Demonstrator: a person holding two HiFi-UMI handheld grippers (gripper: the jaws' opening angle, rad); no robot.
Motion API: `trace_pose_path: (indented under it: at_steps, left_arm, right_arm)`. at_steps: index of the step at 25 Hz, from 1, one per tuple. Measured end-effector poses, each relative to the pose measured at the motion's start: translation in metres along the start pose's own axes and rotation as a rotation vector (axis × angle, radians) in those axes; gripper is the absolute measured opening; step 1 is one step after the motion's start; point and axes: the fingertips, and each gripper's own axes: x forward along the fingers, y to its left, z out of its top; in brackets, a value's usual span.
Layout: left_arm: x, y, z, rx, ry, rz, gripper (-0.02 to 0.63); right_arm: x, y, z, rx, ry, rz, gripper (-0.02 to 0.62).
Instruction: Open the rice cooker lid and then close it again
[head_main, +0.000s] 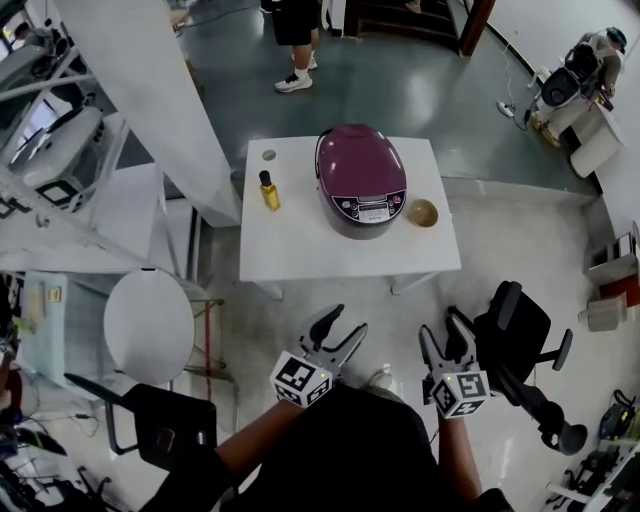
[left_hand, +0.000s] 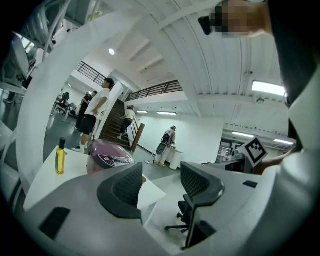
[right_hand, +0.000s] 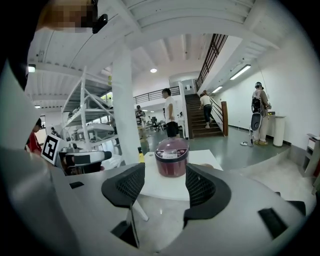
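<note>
Cooker (head_main: 361, 180) closed, both tongs empty

The purple cooker sits on the white table (head_main: 300, 255) with its lid down, between a bottle (head_main: 270, 190) and a small bowl (head_main: 422, 212). The left gripper (head_main: 347, 320) and right gripper (head_main: 440, 328) hang short of the table, well apart from the cooker, jaws spread on nothing.

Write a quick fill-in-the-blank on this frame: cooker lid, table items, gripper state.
1. The rice cooker on the white table has its lid ____.
2. In the head view, the yellow bottle stands to the cooker's ____.
3. The small bowl sits to the cooker's ____.
4. The left gripper and right gripper are short of the table, both empty with jaws ____.

Missing words: closed; left; right; open
</note>
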Motion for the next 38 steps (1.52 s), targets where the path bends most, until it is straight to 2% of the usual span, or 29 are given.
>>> trace_pose_path:
  at_steps: [8, 14, 20, 24, 30, 38]
  left_arm:
    - [0.001, 0.021, 0.001, -0.029, -0.01, 0.072, 0.219]
    - [0.013, 0.039, 0.01, -0.032, -0.032, 0.17, 0.219]
    - [0.057, 0.073, 0.025, -0.014, -0.035, 0.295, 0.222]
    - [0.088, 0.09, 0.034, -0.01, -0.023, 0.342, 0.223]
    - [0.13, 0.1, 0.054, 0.011, -0.062, 0.413, 0.227]
    - [0.148, 0.107, 0.065, 0.004, -0.089, 0.521, 0.225]
  right_arm:
    - [0.032, 0.009, -0.004, -0.007, 0.037, 0.078, 0.233]
    - [0.076, -0.003, 0.006, -0.013, 0.034, 0.173, 0.233]
    - [0.142, -0.032, 0.044, -0.034, 0.003, 0.287, 0.233]
    - [0.177, -0.052, 0.071, -0.04, -0.021, 0.344, 0.233]
    - [0.216, -0.079, 0.074, -0.034, 0.02, 0.418, 0.233]
    - [0.252, -0.067, 0.085, -0.133, 0.069, 0.616, 0.233]
